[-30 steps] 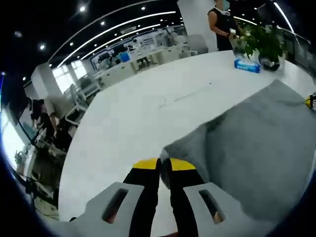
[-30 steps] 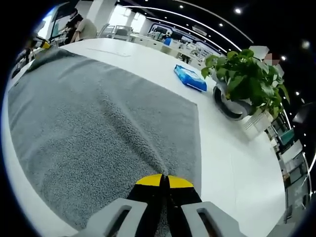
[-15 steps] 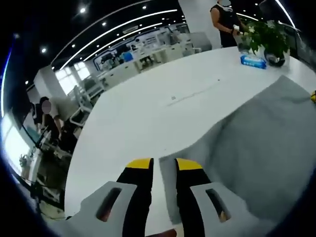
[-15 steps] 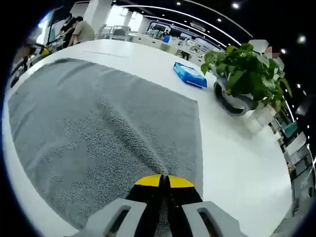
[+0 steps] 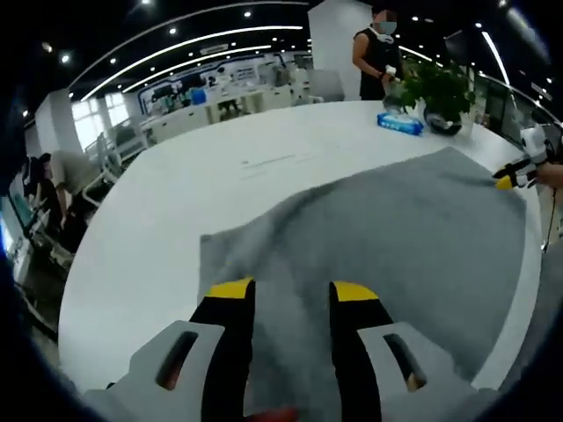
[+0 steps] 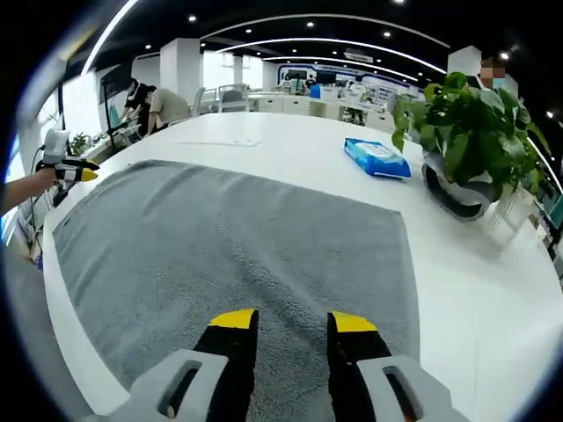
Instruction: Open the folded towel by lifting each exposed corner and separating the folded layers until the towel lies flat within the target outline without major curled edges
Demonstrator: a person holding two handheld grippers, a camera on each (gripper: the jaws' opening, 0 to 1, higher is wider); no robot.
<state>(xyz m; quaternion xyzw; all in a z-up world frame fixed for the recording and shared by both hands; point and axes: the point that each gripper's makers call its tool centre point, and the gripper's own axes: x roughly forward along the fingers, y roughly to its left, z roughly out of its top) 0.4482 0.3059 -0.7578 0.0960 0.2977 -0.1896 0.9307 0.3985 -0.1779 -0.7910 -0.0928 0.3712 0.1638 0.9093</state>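
The white worktop (image 5: 176, 202) has lots of bare room beside the towel (image 5: 396, 237) in the left gripper view. In the right gripper view, a blue pack (image 6: 374, 157) and a plant (image 6: 466, 132) in a pot stand past the towel's far edge. There is bare room between the towel and those two. A person (image 5: 374, 57) stands at the far side.

the grey towel (image 5: 413, 229) (image 6: 237, 237) is viewed low and close from opposite ends; the potted plant (image 5: 435, 88) (image 6: 471, 132) is shared, at 1 o'clock in each.
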